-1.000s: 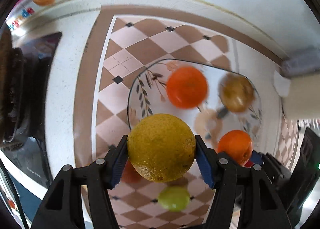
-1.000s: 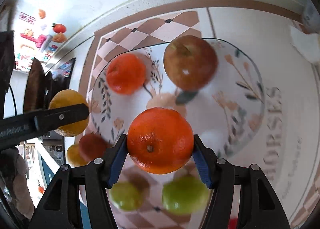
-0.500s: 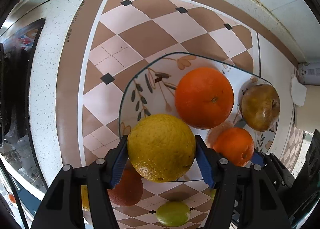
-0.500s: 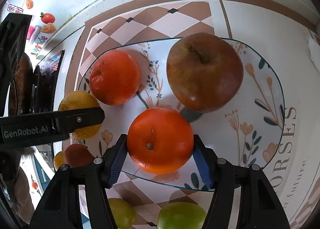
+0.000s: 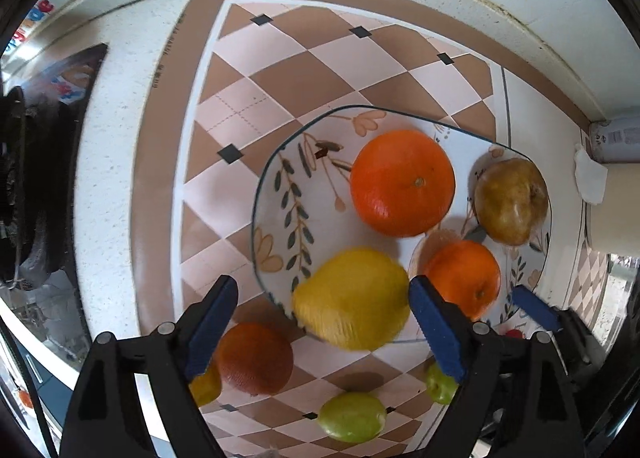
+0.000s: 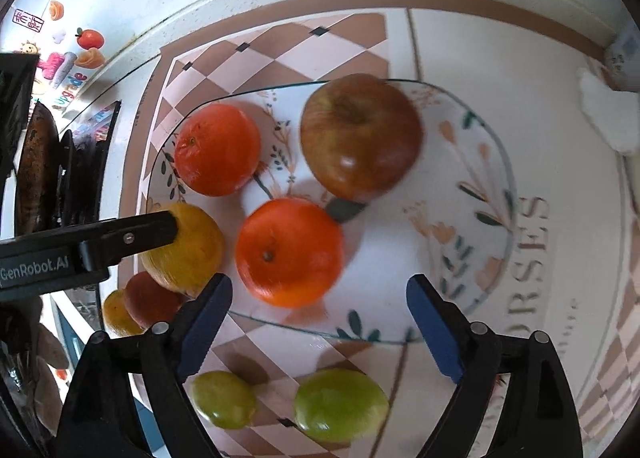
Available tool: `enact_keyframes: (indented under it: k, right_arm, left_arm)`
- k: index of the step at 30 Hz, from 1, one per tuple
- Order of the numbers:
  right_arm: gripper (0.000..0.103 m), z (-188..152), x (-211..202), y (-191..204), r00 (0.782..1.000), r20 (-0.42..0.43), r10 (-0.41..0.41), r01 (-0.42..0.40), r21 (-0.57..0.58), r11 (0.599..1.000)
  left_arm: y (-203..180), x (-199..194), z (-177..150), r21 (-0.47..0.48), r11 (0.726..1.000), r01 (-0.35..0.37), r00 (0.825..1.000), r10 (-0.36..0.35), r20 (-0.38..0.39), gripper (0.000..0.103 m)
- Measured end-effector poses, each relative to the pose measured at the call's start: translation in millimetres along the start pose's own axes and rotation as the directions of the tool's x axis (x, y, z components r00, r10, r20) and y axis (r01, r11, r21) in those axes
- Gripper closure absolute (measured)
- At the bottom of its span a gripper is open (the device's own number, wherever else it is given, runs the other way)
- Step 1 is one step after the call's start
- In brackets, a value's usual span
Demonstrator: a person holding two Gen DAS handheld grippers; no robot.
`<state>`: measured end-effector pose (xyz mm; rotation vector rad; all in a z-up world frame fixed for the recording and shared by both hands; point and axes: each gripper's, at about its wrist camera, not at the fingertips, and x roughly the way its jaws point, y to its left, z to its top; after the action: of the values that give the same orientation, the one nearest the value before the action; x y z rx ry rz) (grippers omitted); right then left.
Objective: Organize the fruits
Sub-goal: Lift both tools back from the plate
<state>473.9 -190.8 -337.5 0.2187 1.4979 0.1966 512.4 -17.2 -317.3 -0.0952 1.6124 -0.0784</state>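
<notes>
While both grippers hang above a floral plate (image 5: 280, 193) on the tiled tabletop (image 5: 280, 57), their fingers are spreading apart, letting go of fruit. Seen from the left wrist, the left gripper (image 5: 324, 322) has its blue pads wide, and a lemon (image 5: 352, 298), blurred, lies between them at the plate's near rim, partly over the edge; the left pad is clear of it, and the right pad is so close I cannot tell if it touches. Seen from the right wrist, the right gripper (image 6: 320, 322) is also opening, with nothing pinched. An orange (image 6: 288, 252) lies on the plate just beyond its fingers, slightly blurred.

Also on the plate are a second orange (image 6: 218, 149) toward the far left and an apple (image 6: 360, 135) toward the far right, close beside the first orange. Off the plate, near its front rim, two green fruits (image 6: 340, 404) rest on the tabletop. Left of the plate's near corner lie a dark reddish fruit (image 5: 256, 358) and a small yellow one (image 5: 206, 384).

The step in hand looks like dropping two fruits onto the plate. Next, each gripper would likely need to lift clear, keeping fingers spread, then reach for the fruits left off the plate. The lemon may roll off the rim.
</notes>
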Motion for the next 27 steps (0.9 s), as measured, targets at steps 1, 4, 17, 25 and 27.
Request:
enact_keyframes:
  k: [1,4,17,25,27]
  right_arm:
    - [0.01,-2.6,-4.7,-0.6,1.0,0.008,-0.012,0.012,0.002,1.0]
    - [0.01,-12.7,-20.8,-4.6,0.997,0.037,-0.069,0.069,0.005,0.998]
    - [0.01,-72.6,-87.8,3.9,0.977,0.137,-0.164,0.162,0.025,0.986]
    - [0.01,-105.8,-127.3,23.2,0.967,0.198,-0.16,0.16,0.016,0.987]
    - [0.01,-114.1,-138.1,26.4,0.966,0.211,-0.151,0.151,0.018,0.988]
  left_arm:
    - [0.2,-5.2,-5.1,0.007,1.0,-0.011,1.0,0.011,0.021,0.016]
    - [-1.4,-24.0,-24.8,0.019,0.998,-0.061,0.994,0.059,0.091,0.016]
    - [-3.8,-92.2,-102.2,0.018,0.986,-0.165,0.954,0.155,0.255,0.016]
    - [-8.1,-130.9,-143.9,0.044,0.987,-0.155,0.928,0.13,0.349,0.016]
    - [-9.0,-139.4,-153.1,0.055,0.987,-0.152,0.924,0.122,0.361,0.016]
